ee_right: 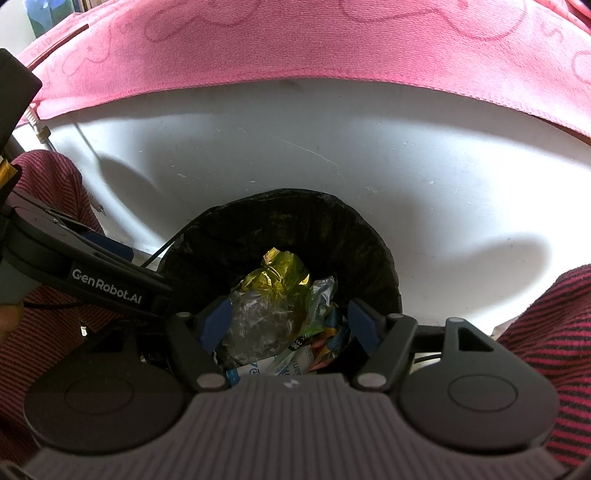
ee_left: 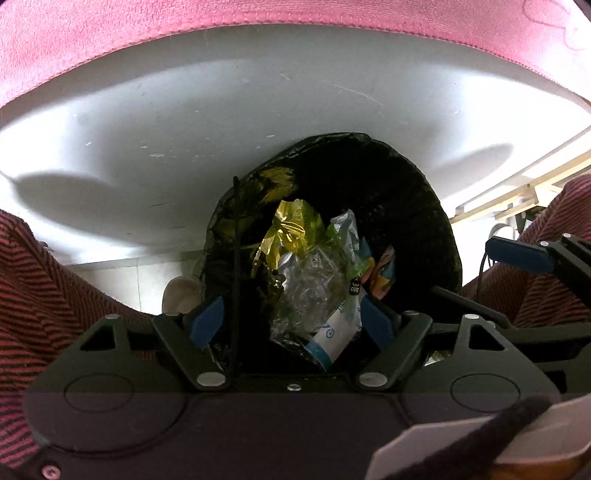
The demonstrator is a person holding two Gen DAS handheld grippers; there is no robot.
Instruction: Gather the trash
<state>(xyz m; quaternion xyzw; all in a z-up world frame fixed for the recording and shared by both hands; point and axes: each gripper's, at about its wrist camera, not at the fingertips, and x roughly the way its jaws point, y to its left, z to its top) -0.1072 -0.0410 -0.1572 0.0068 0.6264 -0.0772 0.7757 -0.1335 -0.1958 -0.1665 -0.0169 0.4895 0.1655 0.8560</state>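
Observation:
A bin with a black liner [ee_left: 406, 177] [ee_right: 332, 214] stands below both grippers and holds trash. In it lie a crumpled yellow-green wrapper [ee_left: 291, 225] [ee_right: 277, 277], clear plastic [ee_left: 310, 291] [ee_right: 255, 321], a white and blue packet [ee_left: 336, 332] [ee_right: 258, 369] and an orange wrapper [ee_left: 384, 273]. My left gripper [ee_left: 291, 321] points down over the bin, open, its blue pads apart from the trash. My right gripper [ee_right: 291, 321] hangs over the same bin with its jaws opening, and nothing is pressed between its pads. Each gripper shows at the edge of the other's view.
A white surface [ee_left: 258, 110] [ee_right: 369, 147] rises behind the bin, with a pink cloth [ee_left: 295, 14] [ee_right: 295, 44] draped over its top. Red and black striped fabric on the person [ee_left: 44, 288] [ee_right: 554, 332] flanks both sides. A pale wooden rack [ee_left: 517, 184] is at the right.

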